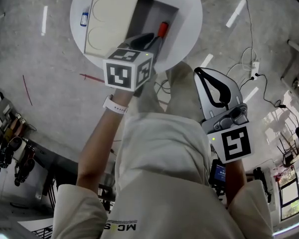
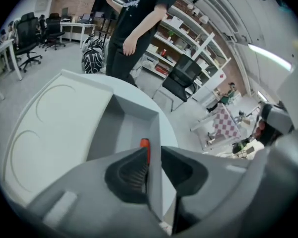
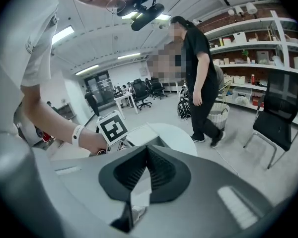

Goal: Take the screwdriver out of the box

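Note:
On the round white table stands an open grey box, its pale lid folded out to the left. A screwdriver with a red handle lies along the box's right side. My left gripper points down into the box, jaws open, just short of the handle. In the left gripper view the red handle shows in the gap of the left gripper, beside the box's right wall. My right gripper hangs off the table's right edge, shut and empty.
A small blue-and-white tube lies left of the lid. A person in black stands beyond the table, near an office chair. Cables run over the floor at the right.

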`<state>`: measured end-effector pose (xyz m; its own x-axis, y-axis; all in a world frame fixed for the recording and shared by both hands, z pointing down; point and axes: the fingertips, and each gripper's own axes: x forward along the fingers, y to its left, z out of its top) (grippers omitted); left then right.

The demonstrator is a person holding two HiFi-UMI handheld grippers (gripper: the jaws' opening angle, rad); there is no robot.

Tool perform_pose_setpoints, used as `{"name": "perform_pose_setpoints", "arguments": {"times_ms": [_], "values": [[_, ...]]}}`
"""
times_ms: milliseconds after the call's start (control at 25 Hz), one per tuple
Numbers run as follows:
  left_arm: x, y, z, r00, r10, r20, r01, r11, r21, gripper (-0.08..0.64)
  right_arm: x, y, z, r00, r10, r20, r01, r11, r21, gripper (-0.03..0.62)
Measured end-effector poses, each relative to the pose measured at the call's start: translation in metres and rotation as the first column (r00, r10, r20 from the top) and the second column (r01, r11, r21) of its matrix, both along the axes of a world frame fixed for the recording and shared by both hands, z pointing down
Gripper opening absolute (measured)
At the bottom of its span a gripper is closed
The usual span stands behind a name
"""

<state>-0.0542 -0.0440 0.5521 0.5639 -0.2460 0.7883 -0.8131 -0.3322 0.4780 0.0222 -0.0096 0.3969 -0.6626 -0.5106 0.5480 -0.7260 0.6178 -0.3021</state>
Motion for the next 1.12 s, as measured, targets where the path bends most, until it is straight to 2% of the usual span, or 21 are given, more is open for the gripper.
{"name": "perform_pose_setpoints", "arguments": {"times_ms": [240,720,920,1120], "values": [[0.002,-0.003,0.028,1.000,0.011,0.013,-0.011,0.999,-0.032,0.092,0.009,-0.003,0.012,1.000,0.006,-0.004,-0.006,1.000,-0.027,0.000],[0.005,-0.011,0.062,0.999,0.038,-0.027,-0.041,0.993,-0.111,0.129,0.006,-0.013,0.018,1.000,0.020,0.016,-0.019,0.999,-0.048,0.000],[0.002,-0.007,0.074,0.993,0.114,-0.022,-0.116,0.981,-0.156,0.129,0.001,-0.018,0.019,1.000,0.010,0.019,-0.009,0.999,-0.053,0.000],[0.002,-0.005,0.080,0.986,0.156,-0.064,-0.165,0.970,-0.181,0.131,0.001,-0.022,0.024,0.999,0.029,0.025,-0.027,0.998,-0.062,0.000]]}}
